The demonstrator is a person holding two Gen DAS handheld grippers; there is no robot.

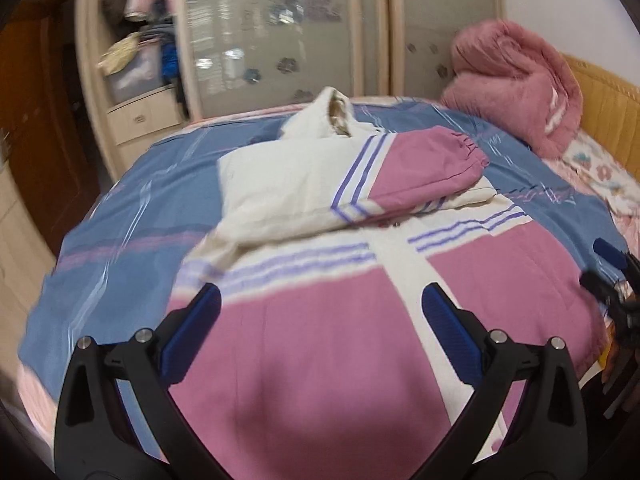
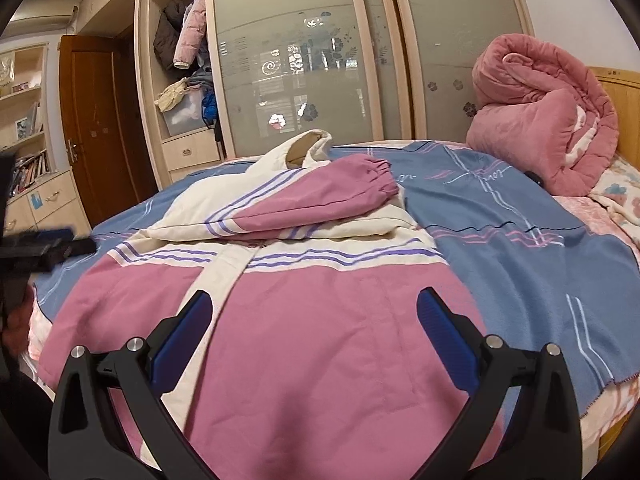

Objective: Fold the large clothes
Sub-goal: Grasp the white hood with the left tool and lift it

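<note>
A large pink and cream jacket (image 1: 320,340) with purple stripes lies front-up on the bed; it also shows in the right wrist view (image 2: 320,340). Both sleeves are folded across the chest, the top one pink with a gathered cuff (image 1: 460,148) (image 2: 376,178). The cream hood (image 1: 336,114) (image 2: 308,146) lies at the far end. My left gripper (image 1: 320,312) is open and empty above the lower left part of the jacket. My right gripper (image 2: 314,320) is open and empty above the lower right part. Each gripper shows at the edge of the other's view (image 1: 616,280) (image 2: 44,250).
The jacket lies on a blue blanket (image 1: 132,216) (image 2: 520,240) over the bed. A rolled pink quilt (image 1: 516,84) (image 2: 548,120) sits by the wooden headboard (image 2: 624,96). A wardrobe with sliding glass doors (image 2: 300,60) and a brown door (image 2: 96,120) stand beyond the bed.
</note>
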